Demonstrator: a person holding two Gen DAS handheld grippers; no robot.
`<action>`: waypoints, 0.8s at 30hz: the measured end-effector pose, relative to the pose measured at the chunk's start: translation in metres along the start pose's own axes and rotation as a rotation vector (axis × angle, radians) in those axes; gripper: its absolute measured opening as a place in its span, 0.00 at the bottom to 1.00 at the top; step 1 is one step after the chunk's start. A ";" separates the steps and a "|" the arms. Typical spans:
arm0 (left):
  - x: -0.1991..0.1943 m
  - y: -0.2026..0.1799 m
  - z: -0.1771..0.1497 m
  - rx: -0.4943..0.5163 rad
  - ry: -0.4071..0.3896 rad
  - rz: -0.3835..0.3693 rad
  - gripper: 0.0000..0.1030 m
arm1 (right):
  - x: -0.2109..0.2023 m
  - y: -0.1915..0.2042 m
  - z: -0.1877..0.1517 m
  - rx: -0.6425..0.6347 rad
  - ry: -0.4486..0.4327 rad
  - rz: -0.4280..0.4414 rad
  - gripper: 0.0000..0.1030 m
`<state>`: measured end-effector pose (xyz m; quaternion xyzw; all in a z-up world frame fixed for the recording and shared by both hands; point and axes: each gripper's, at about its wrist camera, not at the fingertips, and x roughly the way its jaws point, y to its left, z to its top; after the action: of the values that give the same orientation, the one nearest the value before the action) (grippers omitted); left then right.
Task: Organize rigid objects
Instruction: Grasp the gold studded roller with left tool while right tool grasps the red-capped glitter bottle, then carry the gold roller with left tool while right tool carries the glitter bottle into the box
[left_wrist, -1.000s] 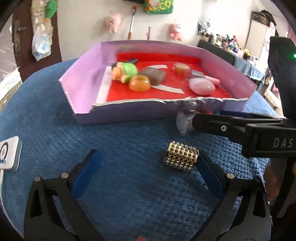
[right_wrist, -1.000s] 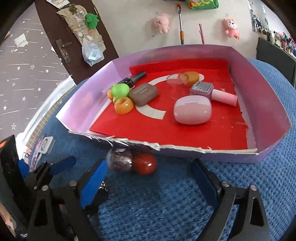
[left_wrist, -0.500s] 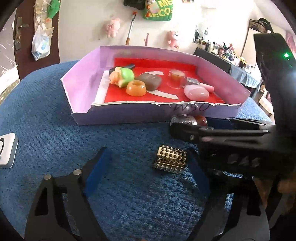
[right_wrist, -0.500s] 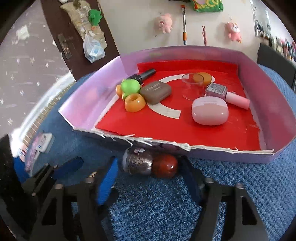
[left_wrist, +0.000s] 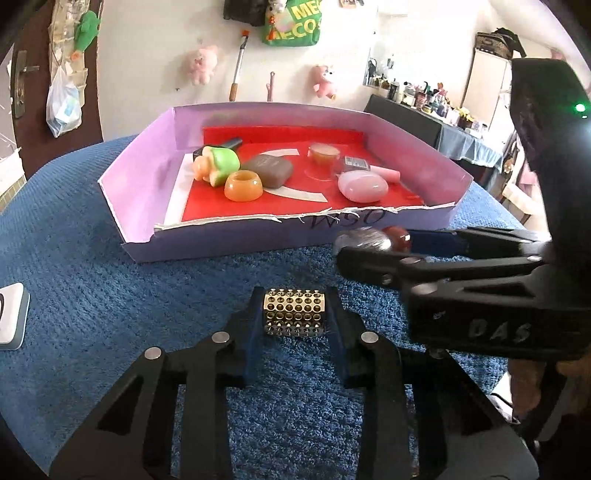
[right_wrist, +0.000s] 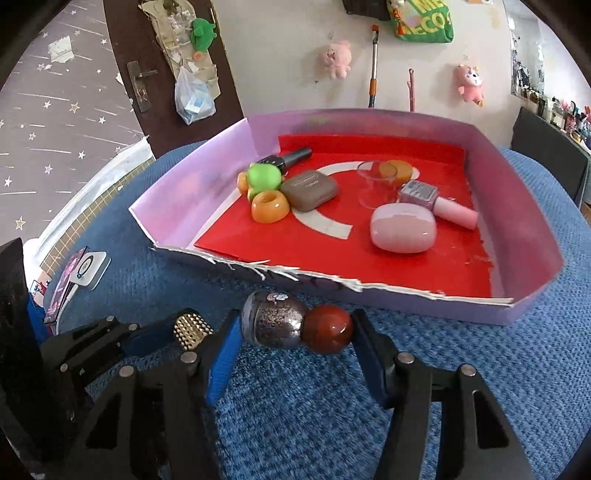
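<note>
Now, left fingers: the left gripper has just been closing and its blue fingers are narrowed onto the studded gold block, one pad against each short end.
Block's place: on the blue worktop, just in front of the tray's torn near wall, apart from it.
Block's axis: its long side runs across the view, from finger to finger.
Right fingers: the right gripper has likewise been closing; its fingers sit at both ends of the glitter bottle with the round red cap, seemingly gripping it.
Bottle's axis: lying on its side, lengthways between the pads, cap toward the right finger.
Key relation: the purple tray lies straight ahead of both grippers; the bottle is nearer its near wall than the block.
Judged next: each thing must rise over that wall to reach the red floor.
</note>
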<state>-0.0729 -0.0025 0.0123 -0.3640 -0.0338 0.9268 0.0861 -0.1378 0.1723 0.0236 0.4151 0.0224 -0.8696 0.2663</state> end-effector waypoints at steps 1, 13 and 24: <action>0.000 0.000 0.000 -0.001 0.003 0.001 0.28 | -0.002 -0.002 -0.001 0.004 -0.004 0.001 0.60; -0.011 0.000 0.002 -0.006 -0.022 0.014 0.28 | -0.028 -0.013 -0.009 0.026 -0.041 0.017 0.60; -0.028 0.001 0.018 0.003 -0.074 0.026 0.28 | -0.045 -0.010 -0.004 0.012 -0.081 0.040 0.60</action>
<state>-0.0652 -0.0087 0.0446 -0.3297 -0.0310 0.9407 0.0731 -0.1162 0.2017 0.0524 0.3816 -0.0018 -0.8804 0.2817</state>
